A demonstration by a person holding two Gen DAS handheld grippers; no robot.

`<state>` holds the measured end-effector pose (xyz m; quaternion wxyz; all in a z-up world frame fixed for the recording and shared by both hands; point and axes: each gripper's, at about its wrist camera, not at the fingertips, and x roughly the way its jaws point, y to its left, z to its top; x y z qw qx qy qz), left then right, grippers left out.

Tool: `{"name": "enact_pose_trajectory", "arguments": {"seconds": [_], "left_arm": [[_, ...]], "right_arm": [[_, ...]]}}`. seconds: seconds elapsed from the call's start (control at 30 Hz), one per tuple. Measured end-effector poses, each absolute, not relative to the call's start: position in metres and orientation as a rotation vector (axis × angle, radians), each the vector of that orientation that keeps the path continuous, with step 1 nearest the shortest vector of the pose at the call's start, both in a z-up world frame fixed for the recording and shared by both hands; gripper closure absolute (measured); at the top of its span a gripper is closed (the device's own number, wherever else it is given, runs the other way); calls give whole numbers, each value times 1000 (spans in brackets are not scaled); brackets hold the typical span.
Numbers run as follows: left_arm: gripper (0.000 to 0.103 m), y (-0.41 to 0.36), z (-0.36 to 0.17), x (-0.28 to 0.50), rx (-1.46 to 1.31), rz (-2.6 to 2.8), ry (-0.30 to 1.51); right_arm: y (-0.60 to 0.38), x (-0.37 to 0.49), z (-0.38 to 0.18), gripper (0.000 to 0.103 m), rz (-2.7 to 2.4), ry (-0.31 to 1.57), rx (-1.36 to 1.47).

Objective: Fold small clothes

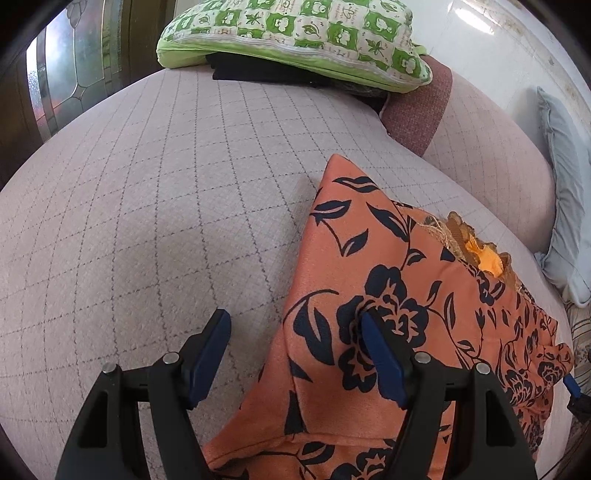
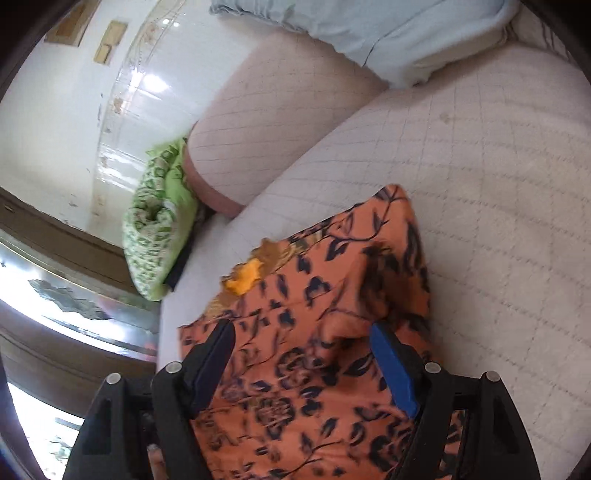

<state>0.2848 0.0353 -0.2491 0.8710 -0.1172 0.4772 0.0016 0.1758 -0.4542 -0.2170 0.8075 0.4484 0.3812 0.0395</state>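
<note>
garment: one orange cloth [image 1: 399, 295] with dark floral print, partly folded, lying on the sofa seat [image 1: 155, 206] toward its front edge; an embroidered neck patch with a bright orange lining shows at the top fold.
left gripper: left gripper [image 1: 295, 343] stands wide apart, clamped on nothing. One finger hangs over bare seat, the other is on or just over the cloth near its left edge; contact cannot be told.
right gripper: right gripper [image 2: 303, 354] also apart, nothing pinched. The cloth lies under and between both fingers; this view is blurred, so whether the pads touch is uncertain.
risk 1: left jaws straddle the cloth's edge. Closing here would likely catch one thin margin, or the sofa cover with it, and the fold would drag askew.
risk 2: cloth is layered. A pinch from above may take only the top layer; lifting would then peel the fold open rather than carry it over.
risk 3: cloth sits near the seat's front edge in the right view. A pull that way could slide it off.
risk 4: the raised ridge between the right fingers looks loose; pressing it down would set a crease in the wrong place.
count, garments: 1 in work.
count, grippers: 2, both unloaded.
count, cushions: 1 green-checked [image 1: 295, 33], well apart at the seat's far end, with something dark under it.
count, pale blue pillows: 1 [image 2: 373, 26], against the sofa back.
</note>
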Motion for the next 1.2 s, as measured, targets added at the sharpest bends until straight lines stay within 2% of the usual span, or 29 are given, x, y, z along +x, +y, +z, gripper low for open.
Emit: {"name": "enact_pose_trajectory", "arguments": {"seconds": [0.3, 0.43, 0.5, 0.53, 0.57, 0.6, 0.67, 0.77, 0.87, 1.07, 1.2], "left_arm": [[29, 30, -248, 288, -223, 9, 1001], [29, 28, -249, 289, -209, 2, 1002], [29, 29, -249, 289, -213, 1, 1005], [29, 29, -250, 290, -211, 1, 1006], [29, 29, -250, 290, -209, 3, 1008], [29, 29, -250, 291, -209, 4, 1009], [28, 29, -250, 292, -208, 6, 1011], [28, 28, -249, 292, -207, 5, 1012], [28, 29, -250, 292, -218, -1, 1014], [26, 29, -251, 293, -218, 2, 1017], [25, 28, -252, 293, -213, 4, 1016]], "right_arm": [[-464, 178, -220, 26, 47, 693, 918], [-451, 192, -232, 26, 38, 722, 861], [-443, 202, -240, 34, 76, 816, 853], [-441, 205, -241, 46, 102, 863, 865], [-439, 207, -243, 63, 150, 920, 926], [-438, 207, -244, 67, 187, 957, 1004], [-438, 202, -252, 68, 292, 1008, 1237], [-443, 191, -266, 68, 422, 960, 1540], [-455, 179, -279, 68, 386, 916, 1669], [-487, 155, -266, 68, 246, 809, 1618], [-491, 150, -240, 66, 78, 832, 1378]]}}
